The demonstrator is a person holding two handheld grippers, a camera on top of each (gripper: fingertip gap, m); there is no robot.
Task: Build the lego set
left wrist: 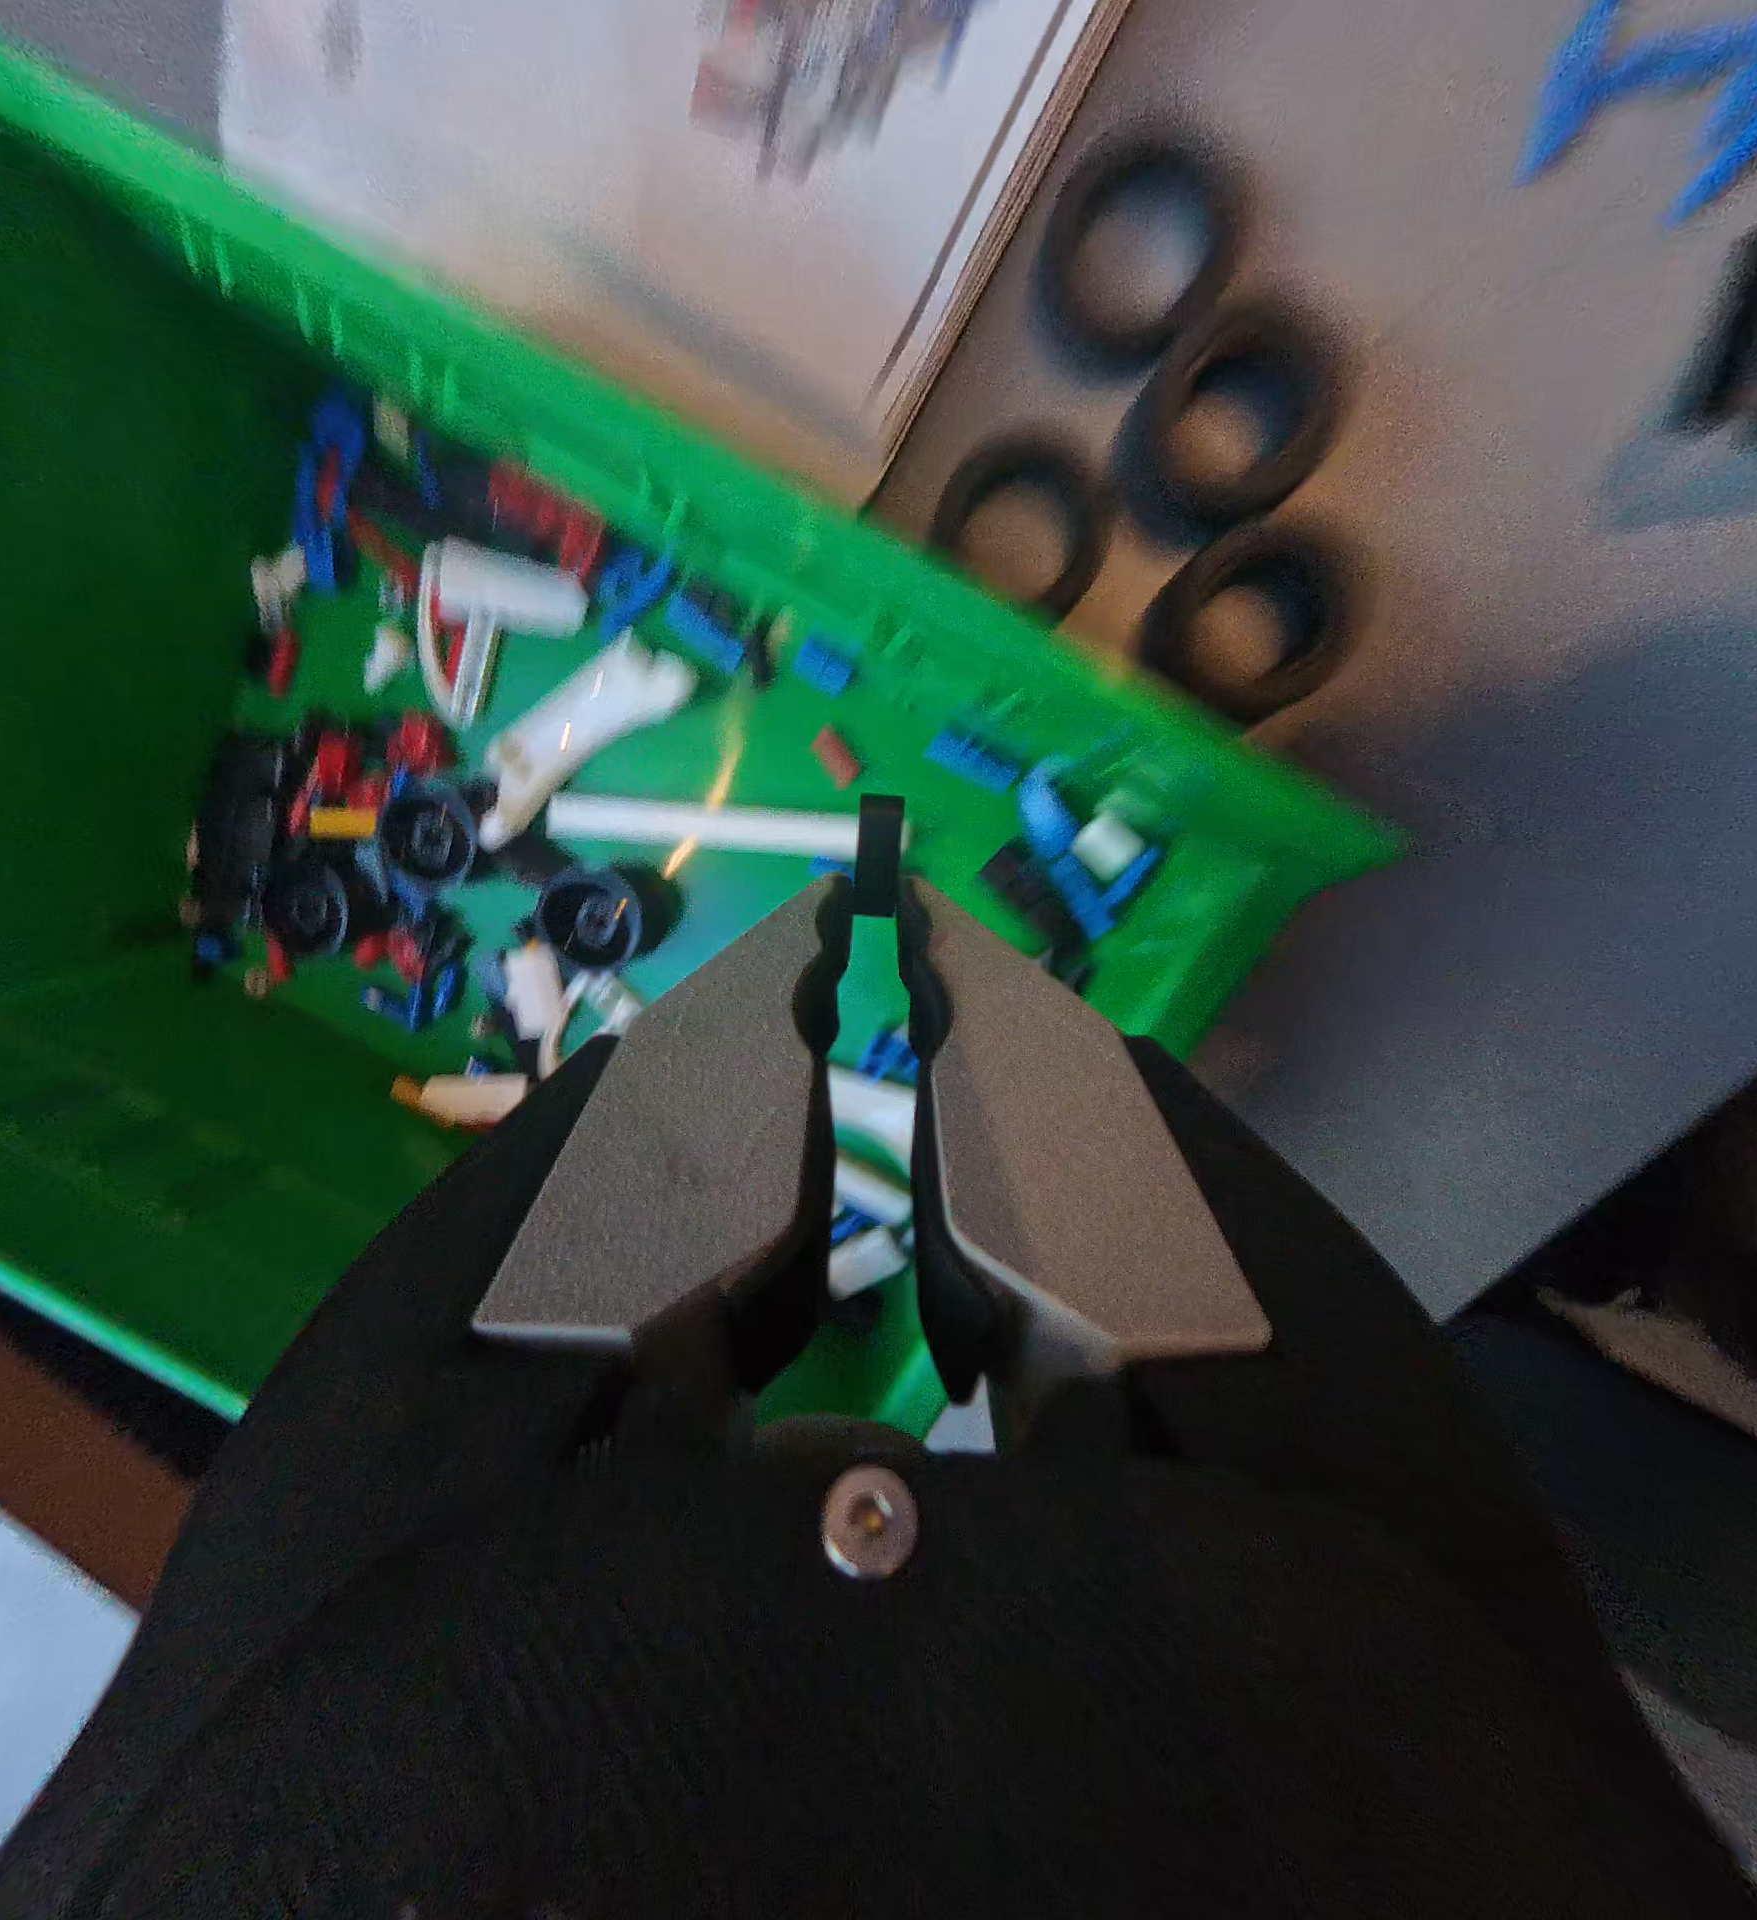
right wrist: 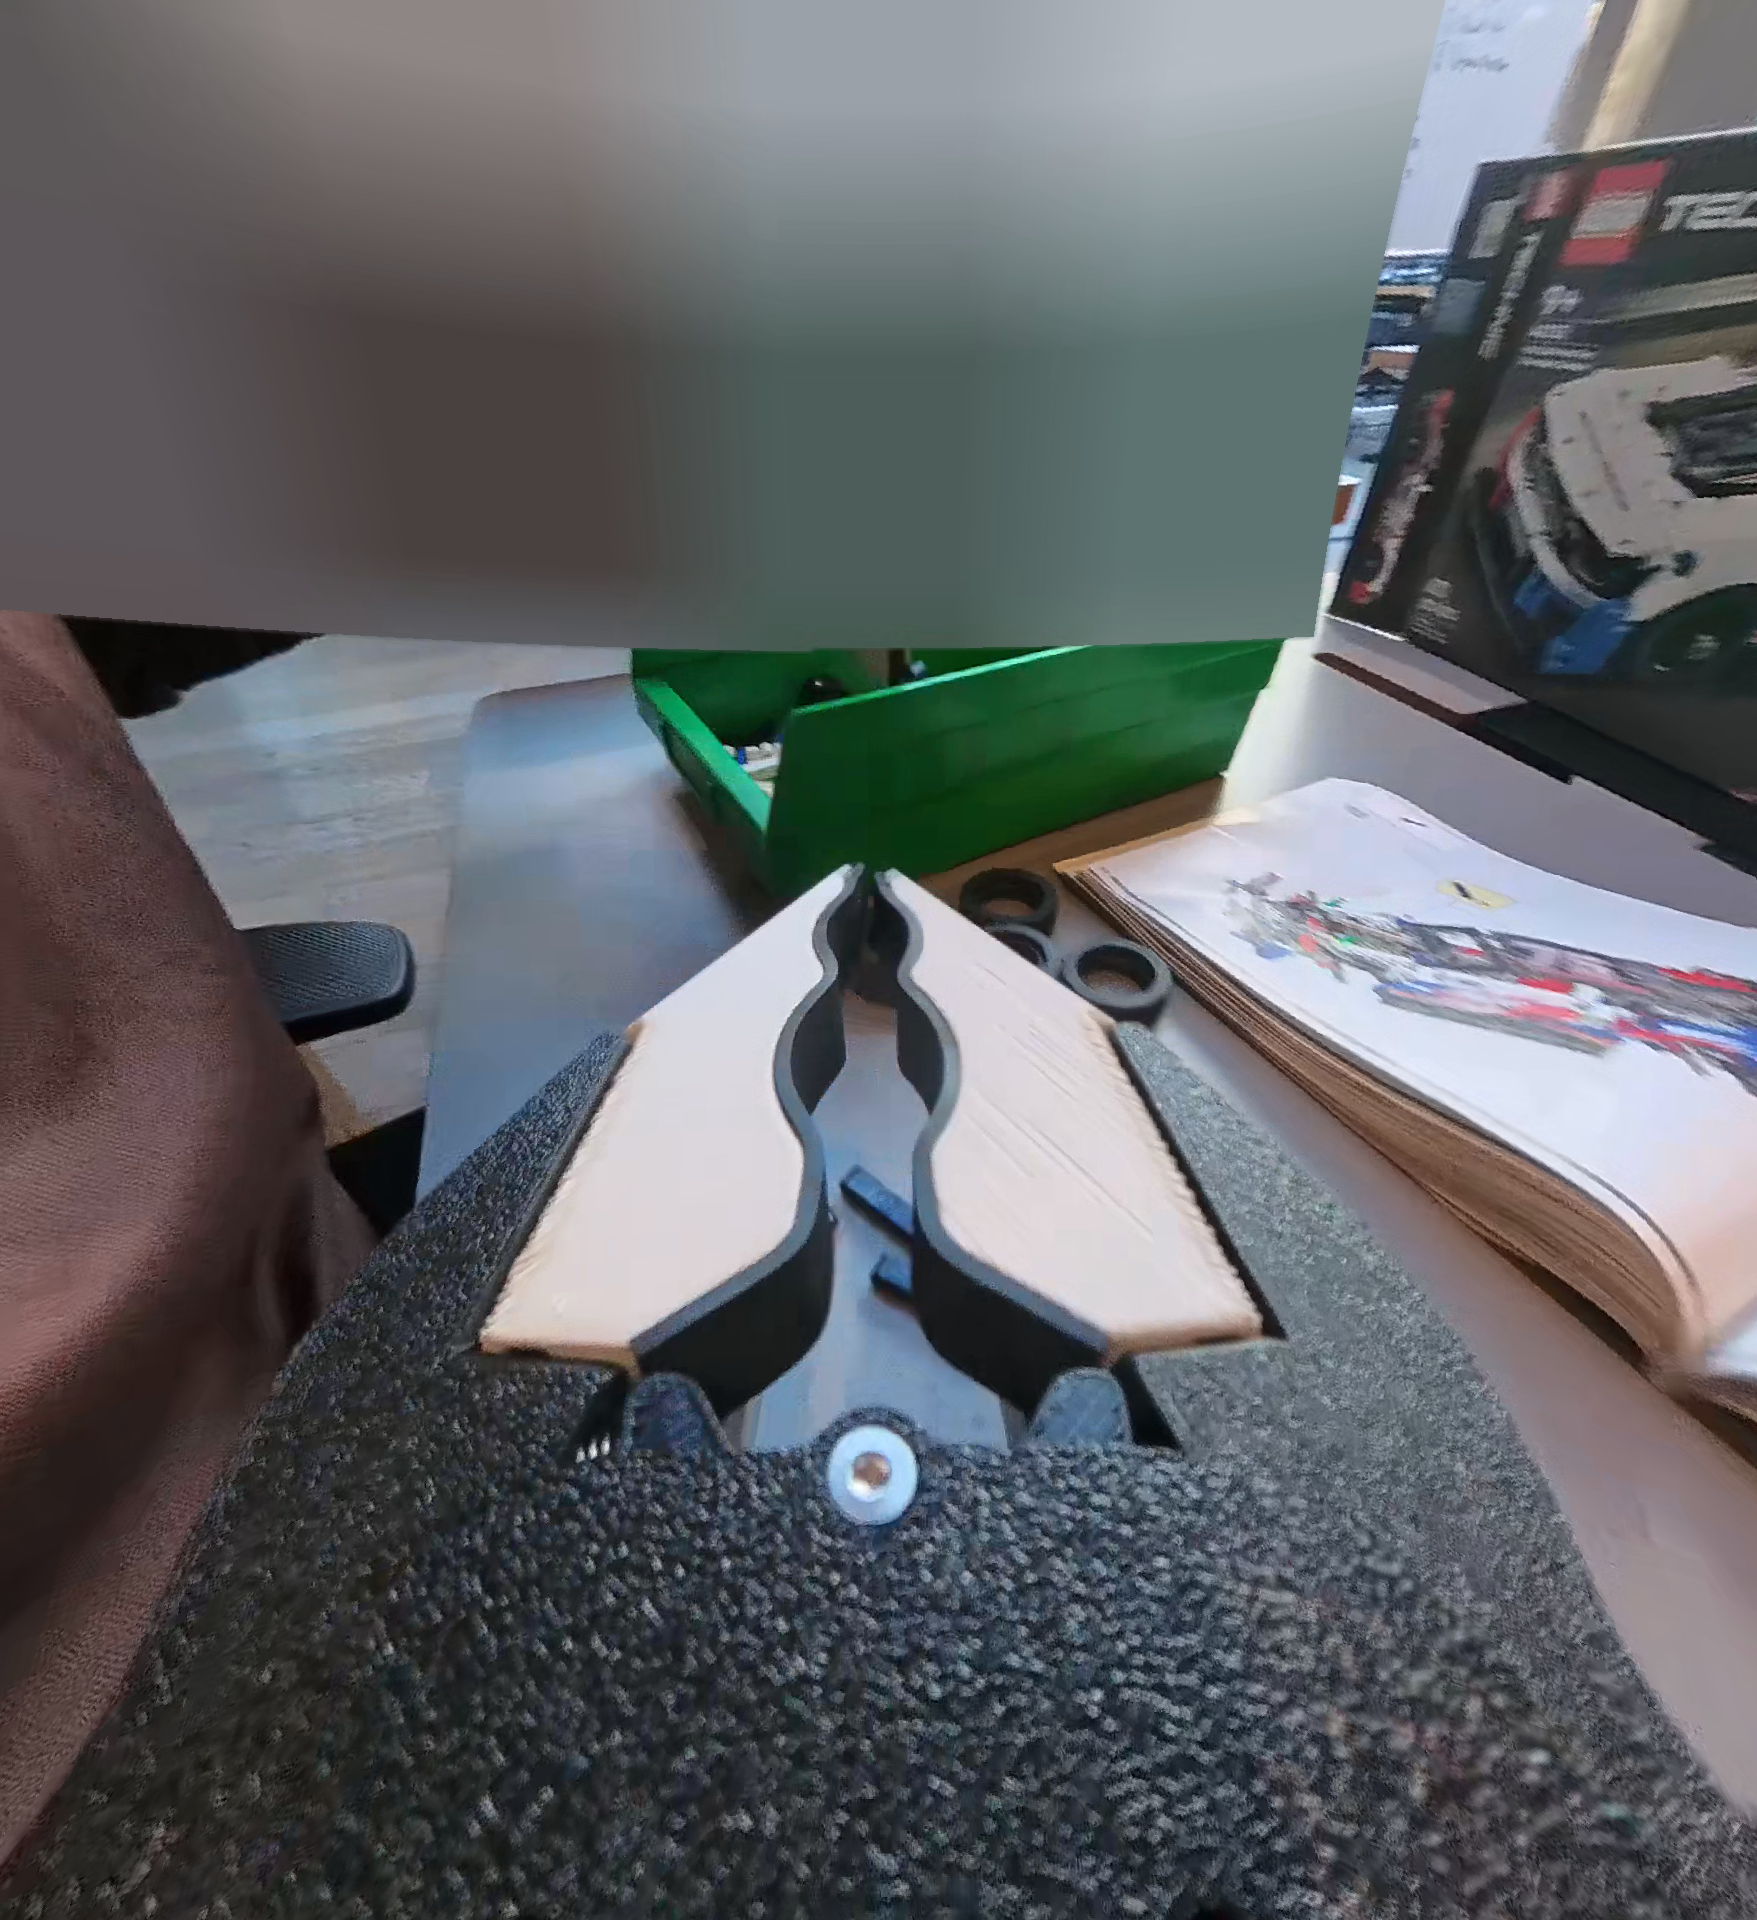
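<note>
Two views split it: my left tongs (left wrist: 876, 899), tilted over the green bin (left wrist: 74, 644) of loose lego pieces (left wrist: 458, 769), pinch a small black piece (left wrist: 880, 852), while my right tongs (right wrist: 872, 885), tips nearly together on something dark I cannot identify, hang low over the counter (right wrist: 562, 883) facing tyres (right wrist: 1113, 977), open manual (right wrist: 1456, 997) and set box (right wrist: 1601, 416).

A black chair armrest (right wrist: 328, 975) stood beside the counter (right wrist: 562, 831), with a brown cloth (right wrist: 74, 1039) bunched near it.

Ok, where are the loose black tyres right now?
The black tyres lie on the table in the right wrist view, between the green bin and the open instruction book.
</note>
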